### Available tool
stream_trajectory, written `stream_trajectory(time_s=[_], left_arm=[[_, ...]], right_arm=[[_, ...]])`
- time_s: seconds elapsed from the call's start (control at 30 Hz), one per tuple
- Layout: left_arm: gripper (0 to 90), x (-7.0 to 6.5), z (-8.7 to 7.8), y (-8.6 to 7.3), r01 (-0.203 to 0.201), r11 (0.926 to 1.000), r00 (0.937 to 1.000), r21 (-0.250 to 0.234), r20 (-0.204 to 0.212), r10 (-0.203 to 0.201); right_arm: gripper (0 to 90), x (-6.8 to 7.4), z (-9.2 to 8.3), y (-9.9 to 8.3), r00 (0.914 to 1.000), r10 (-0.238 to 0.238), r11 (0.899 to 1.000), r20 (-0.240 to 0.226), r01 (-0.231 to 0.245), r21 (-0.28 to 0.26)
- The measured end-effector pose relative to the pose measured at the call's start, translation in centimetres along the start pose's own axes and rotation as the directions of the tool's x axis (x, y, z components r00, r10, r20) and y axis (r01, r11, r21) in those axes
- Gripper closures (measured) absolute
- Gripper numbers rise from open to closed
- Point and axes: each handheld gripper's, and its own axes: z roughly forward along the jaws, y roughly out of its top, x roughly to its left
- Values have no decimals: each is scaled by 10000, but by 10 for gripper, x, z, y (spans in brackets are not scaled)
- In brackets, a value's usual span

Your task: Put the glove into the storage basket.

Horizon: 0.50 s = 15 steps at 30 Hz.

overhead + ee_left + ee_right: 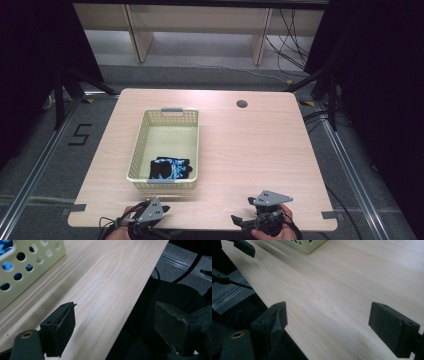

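Both hands sit low at the near edge of the surface (240,150), one gripper each. The left gripper (161,209) is angled toward the right, jaws spread wide with nothing between them; in its own view (115,325) one jaw hangs over the wood and the other past the edge. The right gripper (242,210) points left, jaws wide apart too and empty, hovering over bare wood in its own view (328,325). The two are well apart.

Basket (145,145): pale cream-yellow, walls perforated with round holes. Glove (170,168) inside: black with blue-and-white patterning. Surface (250,150): light wood grain. Left tongs (165,209) and right tongs (242,210): black, grey plates on top.
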Motion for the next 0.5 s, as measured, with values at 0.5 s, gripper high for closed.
stream_trajectory(time_s=[0.5], left_arm=[[172, 0, 2, 0, 100, 9999, 9999, -89, -26, -100]], right_arm=[[165, -1, 1, 0, 9999, -131, 9998, -15, 131, 124]])
